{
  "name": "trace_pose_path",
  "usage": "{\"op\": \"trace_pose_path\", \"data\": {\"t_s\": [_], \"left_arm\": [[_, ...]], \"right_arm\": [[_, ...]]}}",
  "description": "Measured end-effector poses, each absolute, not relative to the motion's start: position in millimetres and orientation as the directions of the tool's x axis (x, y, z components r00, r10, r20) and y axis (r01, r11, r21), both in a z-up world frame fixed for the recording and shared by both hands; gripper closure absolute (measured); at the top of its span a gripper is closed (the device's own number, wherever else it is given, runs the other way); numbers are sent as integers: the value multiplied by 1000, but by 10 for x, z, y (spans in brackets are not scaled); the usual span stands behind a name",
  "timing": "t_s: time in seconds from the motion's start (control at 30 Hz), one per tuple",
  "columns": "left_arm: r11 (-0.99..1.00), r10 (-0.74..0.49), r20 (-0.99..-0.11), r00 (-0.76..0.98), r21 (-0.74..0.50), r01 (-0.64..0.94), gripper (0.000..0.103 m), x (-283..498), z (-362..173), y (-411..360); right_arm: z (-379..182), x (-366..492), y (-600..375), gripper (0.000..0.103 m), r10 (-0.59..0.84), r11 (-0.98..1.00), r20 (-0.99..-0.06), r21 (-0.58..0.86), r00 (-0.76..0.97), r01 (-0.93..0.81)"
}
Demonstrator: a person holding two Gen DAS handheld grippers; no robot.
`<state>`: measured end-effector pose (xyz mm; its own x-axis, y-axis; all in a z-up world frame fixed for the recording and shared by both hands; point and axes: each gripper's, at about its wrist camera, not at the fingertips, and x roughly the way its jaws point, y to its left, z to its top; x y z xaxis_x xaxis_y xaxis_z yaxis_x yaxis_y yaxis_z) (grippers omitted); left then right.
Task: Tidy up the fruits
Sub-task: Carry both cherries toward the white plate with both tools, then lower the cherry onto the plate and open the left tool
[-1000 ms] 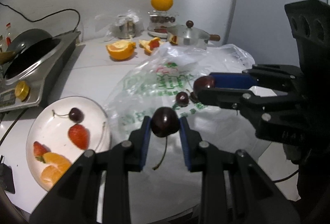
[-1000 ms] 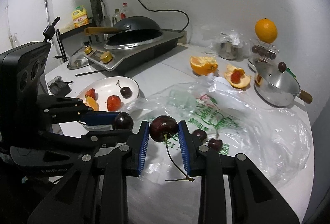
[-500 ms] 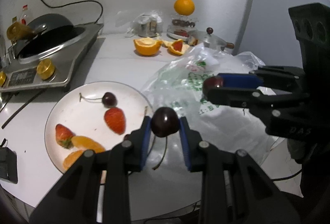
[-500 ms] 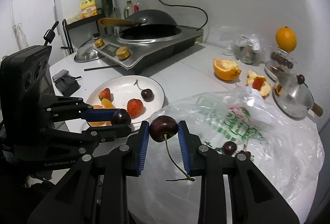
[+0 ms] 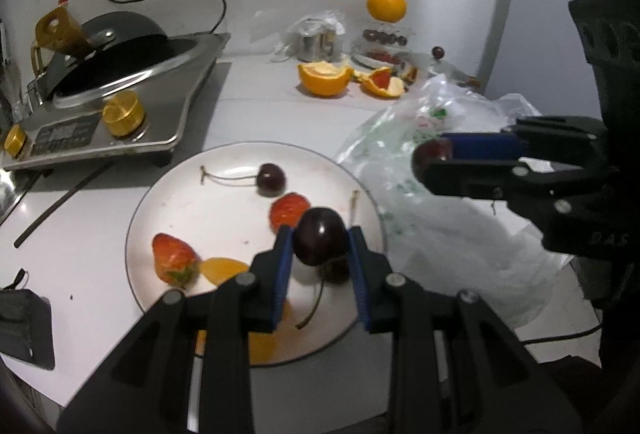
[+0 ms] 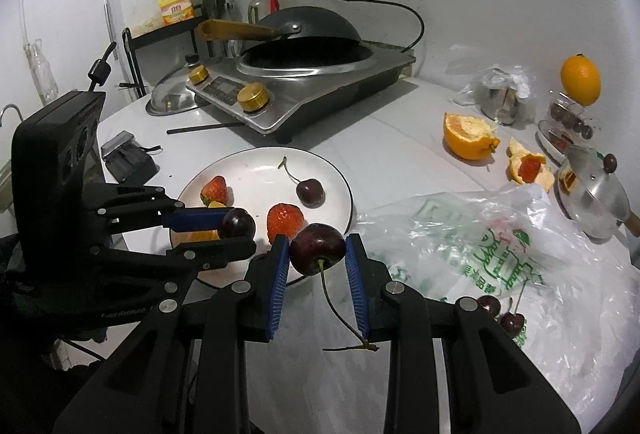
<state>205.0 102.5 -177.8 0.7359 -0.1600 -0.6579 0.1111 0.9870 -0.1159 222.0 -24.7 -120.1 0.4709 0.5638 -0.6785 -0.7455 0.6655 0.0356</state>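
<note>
My left gripper [image 5: 320, 246] is shut on a dark cherry [image 5: 319, 241] and holds it low over the white plate [image 5: 188, 194]. The plate holds a cherry with a stem [image 5: 271, 178], two strawberries [image 5: 289, 211] and orange segments [image 5: 224, 269]. My right gripper [image 6: 318, 254] is shut on another dark cherry [image 6: 317, 249] with a hanging stem, just right of the plate's [image 6: 256, 170] rim. It also shows in the left wrist view [image 5: 434, 158]. The left gripper shows in the right wrist view [image 6: 236, 230]. Two more cherries [image 6: 500, 314] lie on the plastic bag [image 6: 520, 254].
An induction cooker with a black wok [image 6: 304, 66] stands behind the plate. A cut orange [image 6: 468, 134], orange peel with a strawberry [image 6: 530, 168], a small steel pot [image 6: 592, 190], a whole orange [image 6: 580, 78] and a black pouch [image 6: 128, 158] lie around.
Both grippers have moved left with their cherries, from above the plastic bag toward the plate. The left cherry now hangs lower over the plate.
</note>
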Motion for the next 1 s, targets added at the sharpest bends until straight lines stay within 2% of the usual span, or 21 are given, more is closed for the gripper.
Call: {"op": "trace_pose_path", "data": {"t_s": [0.53,0.63,0.7,1.0], "left_arm": [[991,-119,-686,718,-127,43,72,2244,-1946,1293],[989,-119,-673,730,-142,30,62,2230,-1919,1342],[989,-119,-664,739,-146,28,49,2215,-1893,1363],[987,-117,-643,757,-159,17,48,2166,-1862,1493]], "right_arm": [[-1365,2456,8,72,558,651,-706,46,437,-758],[-1373,2477,47,72,555,649,-709,41,436,-760],[-1378,2494,82,72,554,647,-711,39,434,-761],[-1405,2618,251,72,531,670,-719,31,449,-742]]}}
